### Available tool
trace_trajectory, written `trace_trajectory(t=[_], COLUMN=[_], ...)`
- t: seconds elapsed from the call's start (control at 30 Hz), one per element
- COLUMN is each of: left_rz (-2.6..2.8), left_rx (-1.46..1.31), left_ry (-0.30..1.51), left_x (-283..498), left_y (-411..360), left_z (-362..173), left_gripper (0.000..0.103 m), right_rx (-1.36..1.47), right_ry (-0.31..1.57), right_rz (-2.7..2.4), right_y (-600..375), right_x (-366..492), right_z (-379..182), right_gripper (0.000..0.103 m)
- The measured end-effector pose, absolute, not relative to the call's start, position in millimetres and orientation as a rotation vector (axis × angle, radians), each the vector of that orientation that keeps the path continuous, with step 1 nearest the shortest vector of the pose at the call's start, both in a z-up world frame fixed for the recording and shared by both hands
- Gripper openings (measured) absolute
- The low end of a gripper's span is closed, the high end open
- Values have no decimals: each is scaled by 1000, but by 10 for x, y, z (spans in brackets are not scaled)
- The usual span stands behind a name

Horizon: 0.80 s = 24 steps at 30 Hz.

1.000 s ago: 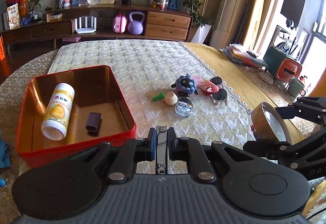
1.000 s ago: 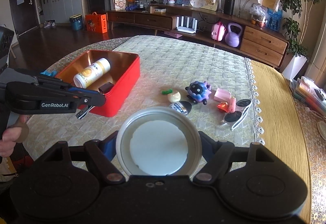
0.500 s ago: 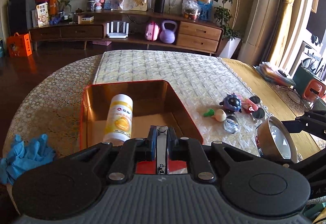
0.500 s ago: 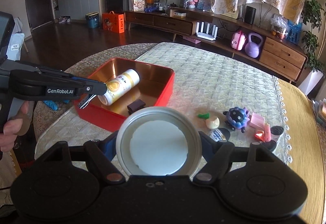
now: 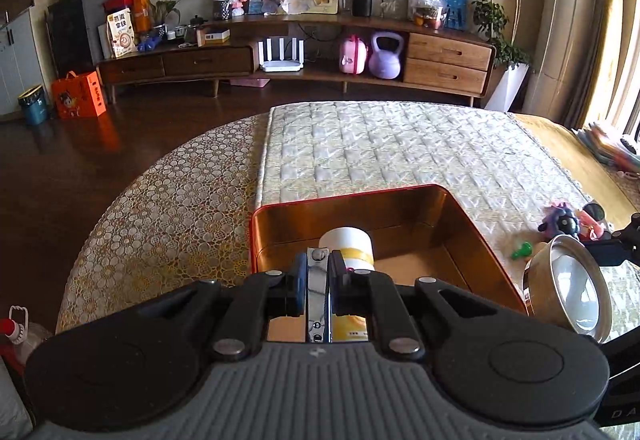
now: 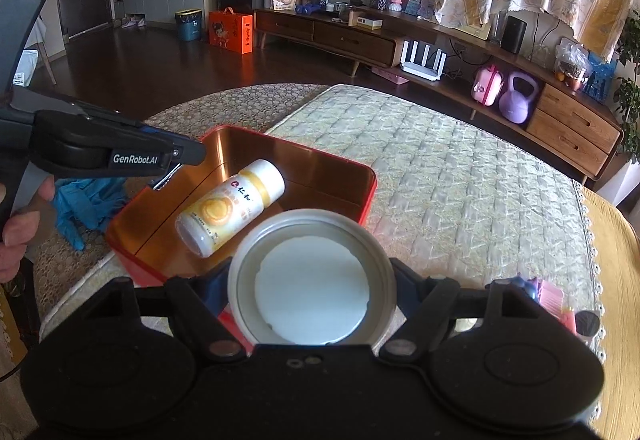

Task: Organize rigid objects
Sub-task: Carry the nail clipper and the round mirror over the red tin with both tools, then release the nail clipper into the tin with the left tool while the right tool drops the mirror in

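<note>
A red tin box (image 5: pixel 352 195) with a gold inside lies on the quilted mat, and a white and yellow bottle (image 6: pixel 232 205) lies on its side in it. My left gripper (image 5: pixel 318 272) is shut on a metal nail clipper (image 5: pixel 318 296) and hangs over the box's near left part; in the right wrist view the left gripper (image 6: pixel 188 155) sits above the box's left rim with the nail clipper (image 6: pixel 166 179) sticking out below. My right gripper (image 6: pixel 312 276) is shut on a round metal tin (image 6: pixel 312 292) with a white inside, at the box's near right corner.
Small toys (image 5: pixel 560 217) and a green piece (image 5: pixel 522 251) lie on the mat to the right of the box. A blue glove (image 6: pixel 80 199) lies on the lace cloth left of the box. A hand (image 6: pixel 16 232) holds the left gripper's handle.
Both grippers have swung left with their loads, from the toy pile to the red box. The box and the bottle now lie right under them.
</note>
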<state>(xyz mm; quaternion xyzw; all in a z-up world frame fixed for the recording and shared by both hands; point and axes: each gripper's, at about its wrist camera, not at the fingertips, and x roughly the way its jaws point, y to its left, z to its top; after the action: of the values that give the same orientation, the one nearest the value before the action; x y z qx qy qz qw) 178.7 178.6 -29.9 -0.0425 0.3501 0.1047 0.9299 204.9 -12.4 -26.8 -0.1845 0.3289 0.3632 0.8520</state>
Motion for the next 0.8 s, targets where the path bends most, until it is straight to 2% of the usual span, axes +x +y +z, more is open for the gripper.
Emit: trace_trajectory(t=[0.3, 0.63, 0.8], left_rz=[256, 249, 245], left_rx=[-29, -8, -6], left_ry=[768, 833, 859], left_x=[2162, 2404, 2475], left_y=[1877, 1875, 1856], left_z=[-470, -636, -708], left_gripper=[11, 11, 11], right_rx=[-451, -633, -590], right_ry=[719, 646, 672], right_rz=[798, 810, 830], right_y=[244, 505, 494], right_x=[2281, 2198, 2224], right_z=[-477, -626, -646], right_gripper=[78, 78, 78])
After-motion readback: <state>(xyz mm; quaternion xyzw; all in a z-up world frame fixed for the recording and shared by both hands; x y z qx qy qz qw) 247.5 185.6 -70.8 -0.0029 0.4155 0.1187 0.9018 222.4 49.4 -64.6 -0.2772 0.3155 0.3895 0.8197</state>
